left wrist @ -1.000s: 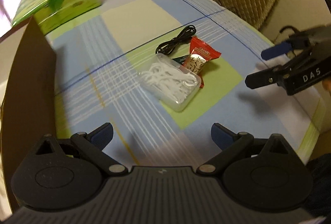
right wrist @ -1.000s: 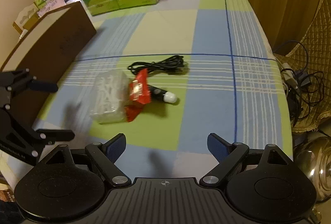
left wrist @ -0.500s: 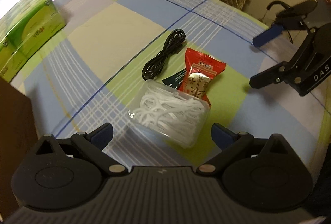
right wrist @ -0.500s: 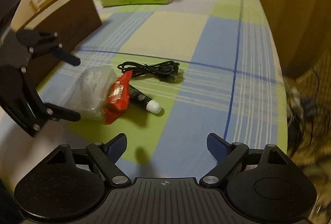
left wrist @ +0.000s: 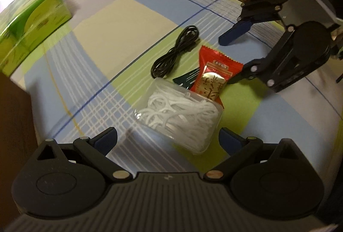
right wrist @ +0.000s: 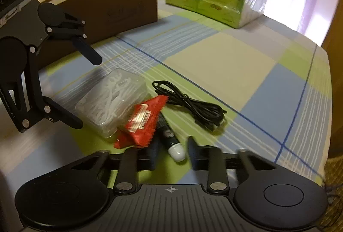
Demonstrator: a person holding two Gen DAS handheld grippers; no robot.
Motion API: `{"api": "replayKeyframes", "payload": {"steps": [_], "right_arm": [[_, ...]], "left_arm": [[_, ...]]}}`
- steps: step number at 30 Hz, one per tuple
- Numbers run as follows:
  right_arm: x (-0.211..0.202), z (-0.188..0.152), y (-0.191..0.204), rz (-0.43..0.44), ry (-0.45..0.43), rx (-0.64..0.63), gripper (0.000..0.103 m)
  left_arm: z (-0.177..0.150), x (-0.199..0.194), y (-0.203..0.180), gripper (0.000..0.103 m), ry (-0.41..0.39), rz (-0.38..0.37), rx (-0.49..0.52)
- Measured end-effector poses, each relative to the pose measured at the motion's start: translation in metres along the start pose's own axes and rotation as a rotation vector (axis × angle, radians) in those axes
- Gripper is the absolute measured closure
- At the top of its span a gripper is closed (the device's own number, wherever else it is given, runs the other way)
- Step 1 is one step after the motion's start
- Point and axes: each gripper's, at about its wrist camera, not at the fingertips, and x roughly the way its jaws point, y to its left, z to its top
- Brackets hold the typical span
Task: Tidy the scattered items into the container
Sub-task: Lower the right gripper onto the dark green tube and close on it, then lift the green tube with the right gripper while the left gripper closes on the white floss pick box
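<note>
Left gripper (left wrist: 168,139): jaws wide apart, empty, just short of the floss-pick box (left wrist: 179,117).
Right gripper (right wrist: 171,154): jaws narrowed, flanking the white-capped tube (right wrist: 170,139); contact cannot be told.
Snack packet (right wrist: 142,122): overlaps the box and tube.
Cable (right wrist: 193,106): beside them on the table (right wrist: 225,60).
Cardboard box (right wrist: 111,15): at table edge.

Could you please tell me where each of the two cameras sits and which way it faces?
Left wrist: on the left gripper, over the clear plastic box of white floss picks; its own fingers and the right gripper show.
Right wrist: on the right gripper, facing the brown cardboard box; the left gripper shows.
Shared: floss box, red snack packet, coiled black cable.
</note>
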Motion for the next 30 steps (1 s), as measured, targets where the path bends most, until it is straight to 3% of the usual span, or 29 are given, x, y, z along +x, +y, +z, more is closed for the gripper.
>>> {"api": "replayKeyframes", "payload": {"steps": [5, 15, 20, 23, 25, 30], "right_arm": [[-0.008, -0.009, 0.006, -0.064, 0.003, 0.019, 0.085], [-0.044, -0.043, 0.011, -0.204, 0.017, 0.292, 0.085], [-0.051, -0.045, 0.014, -0.216, 0.015, 0.330, 0.085], [-0.053, -0.047, 0.018, -0.219, 0.016, 0.331, 0.085], [-0.056, -0.049, 0.021, -0.221, 0.016, 0.335, 0.085], [-0.054, -0.048, 0.026, -0.211, 0.024, 0.336, 0.085]], "left_arm": [[-0.010, -0.004, 0.001, 0.004, 0.001, 0.014, -0.116], [0.003, -0.009, 0.016, 0.008, -0.036, 0.008, -0.382], [0.019, 0.004, 0.016, 0.013, -0.026, 0.027, -0.425], [0.021, 0.011, 0.012, 0.029, -0.013, 0.057, -0.403], [0.017, 0.013, 0.011, 0.046, 0.000, 0.064, -0.386], [-0.004, 0.004, 0.014, 0.050, 0.015, 0.095, -0.360]]}}
